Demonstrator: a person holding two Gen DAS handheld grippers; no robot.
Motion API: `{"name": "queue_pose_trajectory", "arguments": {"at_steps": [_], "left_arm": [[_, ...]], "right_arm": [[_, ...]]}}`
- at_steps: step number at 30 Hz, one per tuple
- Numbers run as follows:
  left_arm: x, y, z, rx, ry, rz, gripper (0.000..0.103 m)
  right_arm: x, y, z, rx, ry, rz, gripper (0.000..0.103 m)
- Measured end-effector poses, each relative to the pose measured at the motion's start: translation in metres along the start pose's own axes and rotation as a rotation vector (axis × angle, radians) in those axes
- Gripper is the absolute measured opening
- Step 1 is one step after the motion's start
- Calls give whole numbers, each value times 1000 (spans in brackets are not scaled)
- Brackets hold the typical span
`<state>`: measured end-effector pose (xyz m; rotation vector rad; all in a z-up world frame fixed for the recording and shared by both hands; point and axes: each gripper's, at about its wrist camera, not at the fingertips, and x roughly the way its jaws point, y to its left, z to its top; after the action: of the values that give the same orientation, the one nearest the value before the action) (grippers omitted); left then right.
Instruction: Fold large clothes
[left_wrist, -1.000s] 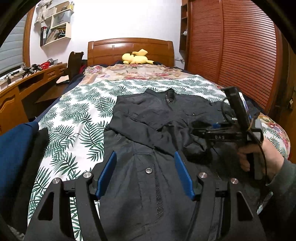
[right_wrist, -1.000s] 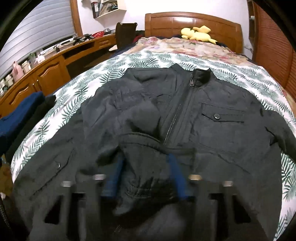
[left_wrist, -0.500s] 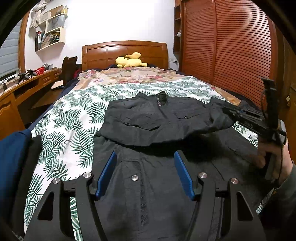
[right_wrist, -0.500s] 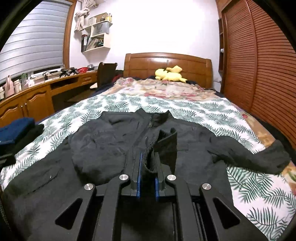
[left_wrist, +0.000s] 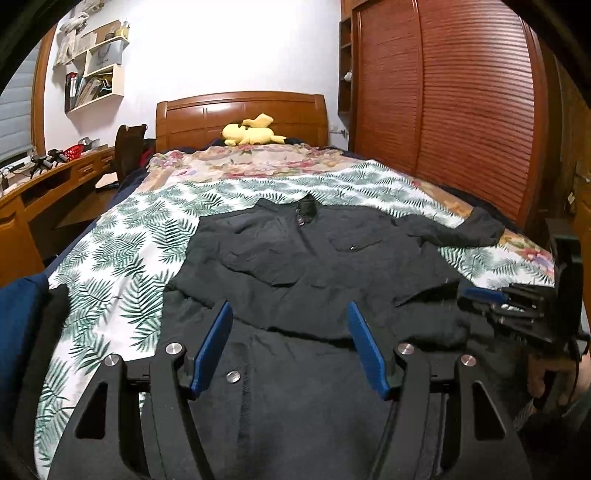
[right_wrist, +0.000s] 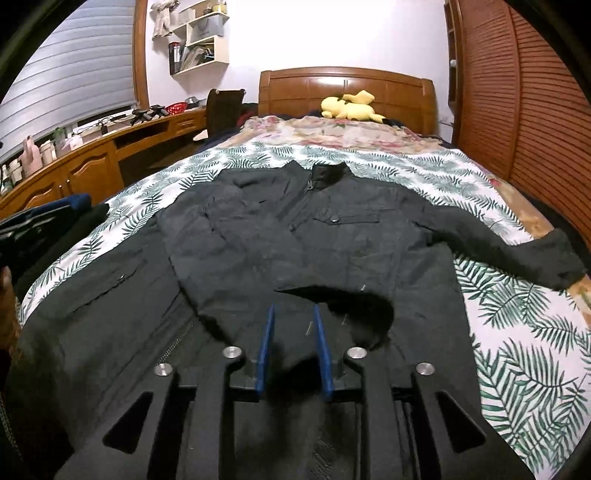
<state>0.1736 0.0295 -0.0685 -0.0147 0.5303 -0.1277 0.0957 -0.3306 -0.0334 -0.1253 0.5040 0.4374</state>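
Note:
A large black jacket (left_wrist: 314, 266) lies front-up on the bed, collar towards the headboard; it also shows in the right wrist view (right_wrist: 332, 243). One sleeve is folded across its chest, with its cuff (right_wrist: 354, 306) near the lower front. The other sleeve (right_wrist: 517, 251) stretches out to the right. My left gripper (left_wrist: 288, 343) is open and empty above the jacket's lower front. My right gripper (right_wrist: 293, 347) is partly open just in front of the folded cuff, holding nothing; it also shows in the left wrist view (left_wrist: 476, 299).
The bed has a leaf-print cover (left_wrist: 110, 266) and a wooden headboard (left_wrist: 240, 110) with a yellow plush toy (left_wrist: 251, 134). A wooden desk (right_wrist: 92, 162) runs along the left. Slatted wardrobe doors (left_wrist: 461, 110) stand on the right. Blue and dark clothes (left_wrist: 22, 314) lie at the left bed edge.
My right gripper carried the sleeve cuff across the jacket, laid it down and opened off it. The left gripper stayed open and drew back a little.

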Motion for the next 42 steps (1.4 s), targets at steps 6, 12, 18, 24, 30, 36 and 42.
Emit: {"name": "queue_pose_trajectory", "arguments": {"at_steps": [6,12,18,24,30,36,42], "left_arm": [[14,-18,2,15,-13,25,72],[26,-31,2,28,8,1,72],[35,-42,3,22,49,-37,72],[41,-45,0,20,71,-20,72],[38,-45,0,35,69,-23,72],[37,-46,1,34,66,-25,72],[37,-47,1,37,63,-34,72]], "right_arm": [[-4,3,2,6,-31,9,40],[13,19,-4,-21,-14,-9,40],[34,12,25,-21,-3,-16,40],[66,16,25,-10,66,22,40],[94,31,7,-52,192,48,18],[90,43,2,-79,200,67,1],[82,48,-6,-89,204,94,1]]}}
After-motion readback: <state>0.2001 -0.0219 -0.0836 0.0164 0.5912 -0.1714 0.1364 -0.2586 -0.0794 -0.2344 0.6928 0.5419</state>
